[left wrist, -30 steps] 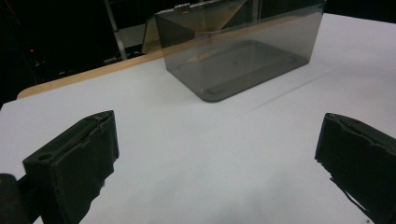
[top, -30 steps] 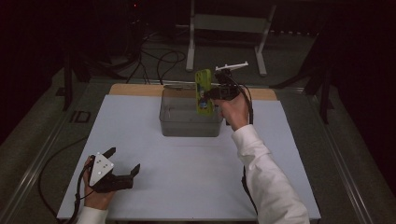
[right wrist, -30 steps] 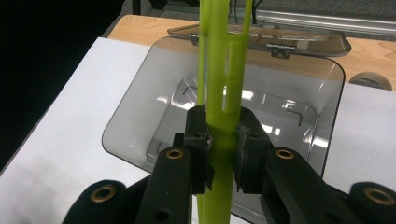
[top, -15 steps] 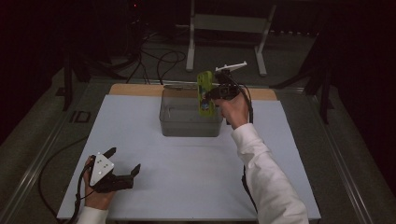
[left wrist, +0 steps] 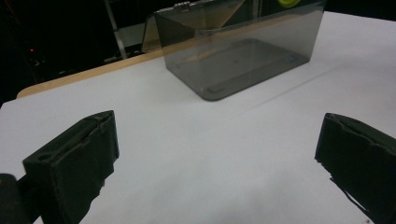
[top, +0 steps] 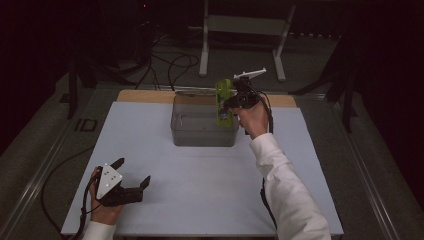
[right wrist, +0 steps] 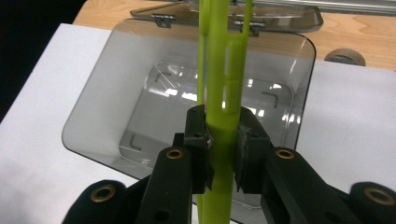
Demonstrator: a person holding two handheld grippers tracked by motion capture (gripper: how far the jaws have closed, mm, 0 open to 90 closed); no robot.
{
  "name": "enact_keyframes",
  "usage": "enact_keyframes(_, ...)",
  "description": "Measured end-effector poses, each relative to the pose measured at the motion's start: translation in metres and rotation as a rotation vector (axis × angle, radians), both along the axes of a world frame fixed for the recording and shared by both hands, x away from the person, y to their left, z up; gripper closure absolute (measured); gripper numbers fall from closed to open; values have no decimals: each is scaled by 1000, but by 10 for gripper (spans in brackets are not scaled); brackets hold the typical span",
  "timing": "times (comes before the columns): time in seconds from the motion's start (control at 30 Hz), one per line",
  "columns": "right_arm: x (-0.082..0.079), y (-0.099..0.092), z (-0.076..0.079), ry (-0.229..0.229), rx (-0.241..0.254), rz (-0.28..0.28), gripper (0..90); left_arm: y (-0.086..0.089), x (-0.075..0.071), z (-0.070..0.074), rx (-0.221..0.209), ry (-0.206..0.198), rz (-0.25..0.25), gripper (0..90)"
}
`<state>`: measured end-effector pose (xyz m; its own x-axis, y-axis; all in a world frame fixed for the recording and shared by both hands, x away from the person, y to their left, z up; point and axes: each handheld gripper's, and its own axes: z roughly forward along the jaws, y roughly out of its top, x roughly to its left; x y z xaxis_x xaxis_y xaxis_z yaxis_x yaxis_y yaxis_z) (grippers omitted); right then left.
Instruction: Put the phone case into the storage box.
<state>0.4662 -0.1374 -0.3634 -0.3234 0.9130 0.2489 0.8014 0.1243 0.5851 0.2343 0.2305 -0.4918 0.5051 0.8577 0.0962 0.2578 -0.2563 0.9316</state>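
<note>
The right tongs (right wrist: 220, 150) are clamped on a lime-green plastic piece (top: 223, 101), flat and slotted, held above the open smoky-grey plastic box (top: 203, 134), its lid folded back. It looks poised to go in. Its long axis runs close to vertical, one end pointing down into the box. The left tongs (top: 131, 176) rest apart on the white table (top: 200, 190), idle.

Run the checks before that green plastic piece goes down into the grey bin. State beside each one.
1. Right gripper clamped on the green plastic piece: ok.
2. Piece over the bin's opening: ok.
3. Smoky grey bin empty inside: ok.
4. Lid folded back behind the bin: ok.
5. Left gripper open, holding nothing, resting well away from the bin: ok.
6. Whether the piece's lower end clears the rim: cannot tell.
</note>
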Motion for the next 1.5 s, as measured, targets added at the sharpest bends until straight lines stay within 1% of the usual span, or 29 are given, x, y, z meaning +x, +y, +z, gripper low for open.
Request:
enact_keyframes(0.37,4,-5,-11,29,-18,-27,783,0,0,0,-1,0,-1,1)
enact_keyframes(0.6,7,-7,-13,43,-29,-33,782,0,0,0,-1,-1,-2,1)
enact_keyframes(0.8,9,-8,-16,44,-47,-48,781,0,0,0,-2,-2,-3,1)
enact_keyframes(0.87,10,-9,-17,48,-43,-51,781,0,0,0,-2,-1,-2,1)
enact_keyframes(1.07,13,-8,-20,58,-57,-56,780,0,0,0,-2,-1,-3,1)
enact_keyframes(1.17,14,-8,-21,56,-57,-62,779,0,0,0,-3,-2,-3,1)
enact_keyframes(1.23,14,-8,-22,55,-62,-60,779,0,-1,0,-3,-3,-3,1)
enact_keyframes(1.3,15,-7,-24,56,-81,-58,778,0,0,0,-2,-2,-3,1)
enact_keyframes(1.5,17,-6,-27,58,-92,-64,778,0,-1,1,-3,-3,-3,1)
